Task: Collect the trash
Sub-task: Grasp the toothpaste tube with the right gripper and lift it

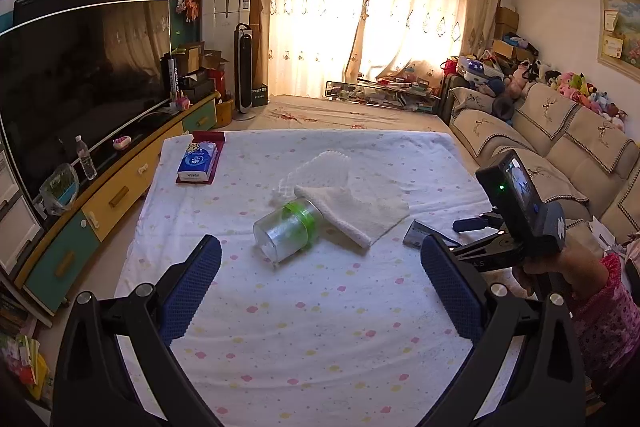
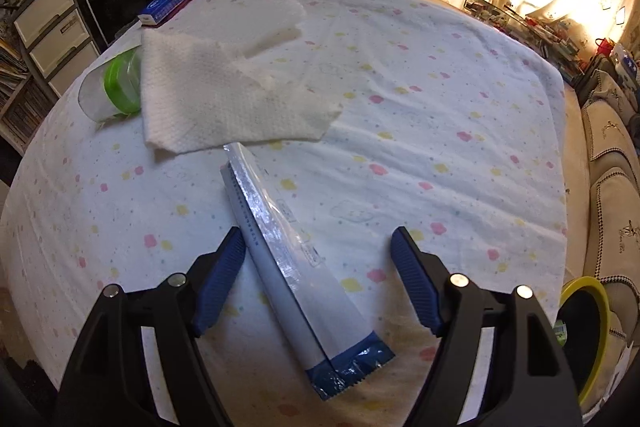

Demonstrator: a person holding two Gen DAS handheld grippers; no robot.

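Now right tongs (image 2: 318, 271) gaped over wrapper (image 2: 280, 247) on worktop (image 2: 440, 107), pads clear; wrapper's long axis ran slantwise between jaws, toward tissue (image 2: 224, 95); left tongs (image 1: 320, 291) open, empty, facing cup (image 1: 286, 231); right hand nearer wrapper.

Left tool (image 1: 320, 291) hangs with jaws spread wide, nothing between them. At its three o'clock, a hand (image 1: 560, 267) grips the right tool (image 2: 318, 277), angled steeply down, jaws apart.
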